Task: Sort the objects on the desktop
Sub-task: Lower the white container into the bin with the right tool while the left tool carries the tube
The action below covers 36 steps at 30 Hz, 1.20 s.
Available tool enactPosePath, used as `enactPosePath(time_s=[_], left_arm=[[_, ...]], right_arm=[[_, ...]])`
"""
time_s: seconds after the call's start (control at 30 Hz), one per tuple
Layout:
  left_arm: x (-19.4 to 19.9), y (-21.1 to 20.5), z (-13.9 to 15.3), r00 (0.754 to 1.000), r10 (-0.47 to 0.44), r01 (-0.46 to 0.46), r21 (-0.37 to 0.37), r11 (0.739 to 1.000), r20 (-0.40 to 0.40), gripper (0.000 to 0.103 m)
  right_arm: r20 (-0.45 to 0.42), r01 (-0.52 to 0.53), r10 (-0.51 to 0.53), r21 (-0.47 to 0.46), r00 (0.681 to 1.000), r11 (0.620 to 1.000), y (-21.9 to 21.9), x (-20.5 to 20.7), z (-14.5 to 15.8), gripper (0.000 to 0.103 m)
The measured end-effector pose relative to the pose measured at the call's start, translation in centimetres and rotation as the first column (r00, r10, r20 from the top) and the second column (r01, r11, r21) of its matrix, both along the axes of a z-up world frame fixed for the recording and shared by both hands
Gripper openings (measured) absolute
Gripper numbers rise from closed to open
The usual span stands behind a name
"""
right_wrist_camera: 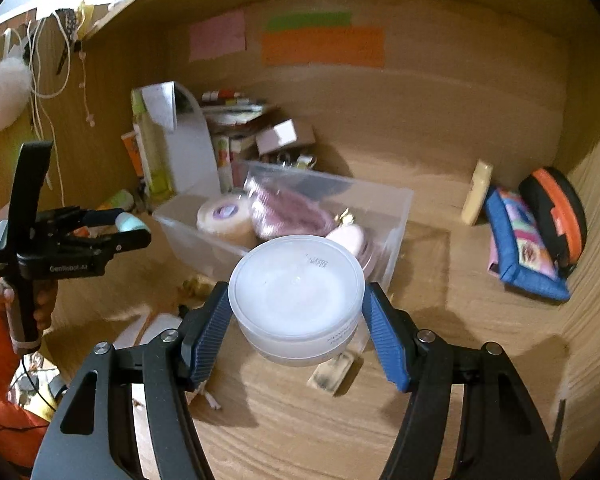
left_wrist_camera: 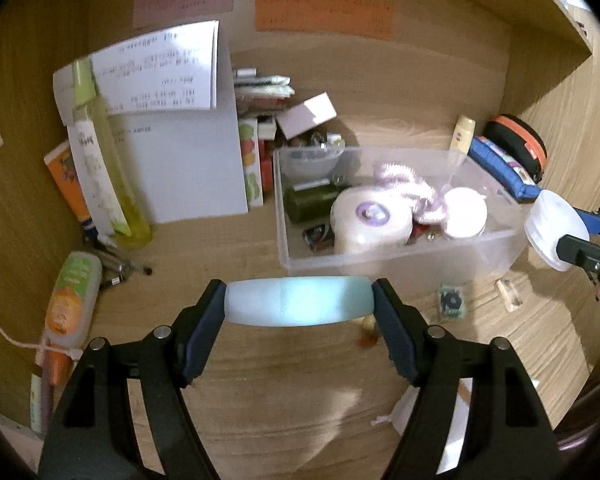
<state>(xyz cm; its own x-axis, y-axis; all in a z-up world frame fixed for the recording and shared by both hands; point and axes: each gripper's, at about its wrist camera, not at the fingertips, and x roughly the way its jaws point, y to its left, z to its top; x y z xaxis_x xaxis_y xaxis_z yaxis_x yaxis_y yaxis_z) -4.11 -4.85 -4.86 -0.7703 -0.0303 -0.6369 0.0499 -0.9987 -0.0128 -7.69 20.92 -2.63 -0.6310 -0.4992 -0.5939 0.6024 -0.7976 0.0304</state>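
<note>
My left gripper [left_wrist_camera: 299, 304] is shut on a pale blue rounded container [left_wrist_camera: 298, 301], held crosswise above the wooden desk. In the right wrist view the same left gripper [right_wrist_camera: 130, 226] shows at the far left with the pale blue container [right_wrist_camera: 130, 222] between its pads. My right gripper [right_wrist_camera: 298, 304] is shut on a frosted white round jar [right_wrist_camera: 296, 300], upside down; from the left wrist view that jar [left_wrist_camera: 554, 232] hangs at the right edge. Ahead stands a clear plastic bin [left_wrist_camera: 400, 260] holding a white tape roll [left_wrist_camera: 370, 218], pink hair ties [left_wrist_camera: 416, 188] and a dark green jar [left_wrist_camera: 310, 200].
Bottles and a white folder [left_wrist_camera: 188, 160] line the back left. A blue patterned pouch [right_wrist_camera: 520, 240] and orange-black case [right_wrist_camera: 556, 212] lie at the right. Small scraps and a little square packet [left_wrist_camera: 452, 302] dot the desk. A person's hand in an orange sleeve [right_wrist_camera: 0, 320] holds the left gripper.
</note>
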Motion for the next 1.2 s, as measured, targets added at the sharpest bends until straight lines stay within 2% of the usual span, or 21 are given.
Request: enactPosePath(time_s=[0.33,0.6,0.83,1.2], left_arm=[[-1.7,0.3,1.8,0.997,-0.03,0.033,0.038,0.999,-0.065,0.073],[-4.6,0.4,1.7,0.998,-0.044,0.047,0.069,0.997,-0.048,0.073],[-7.5,0.4,1.8,0.999,-0.033,0.036,0.056,0.998,-0.04,0.073],[-11.0,0.1,1.2,0.999,-0.054,0.054,0.101,0.993,-0.002,0.073]], right_arm=[[-0.016,0.027,-0.028,-0.046,0.999,0.999,0.2,-2.4,1.4,0.063],[0.004,0.032,-0.031,-0.064,1.0,0.997,-0.7,-4.6,1.2,0.063],[0.044,0.057,-0.053,-0.09,0.998,0.994,-1.5,-7.2,0.9,0.063],[0.061,0.094,-0.095,0.011,0.994,0.995,-4.3,-11.7,-0.6,0.063]])
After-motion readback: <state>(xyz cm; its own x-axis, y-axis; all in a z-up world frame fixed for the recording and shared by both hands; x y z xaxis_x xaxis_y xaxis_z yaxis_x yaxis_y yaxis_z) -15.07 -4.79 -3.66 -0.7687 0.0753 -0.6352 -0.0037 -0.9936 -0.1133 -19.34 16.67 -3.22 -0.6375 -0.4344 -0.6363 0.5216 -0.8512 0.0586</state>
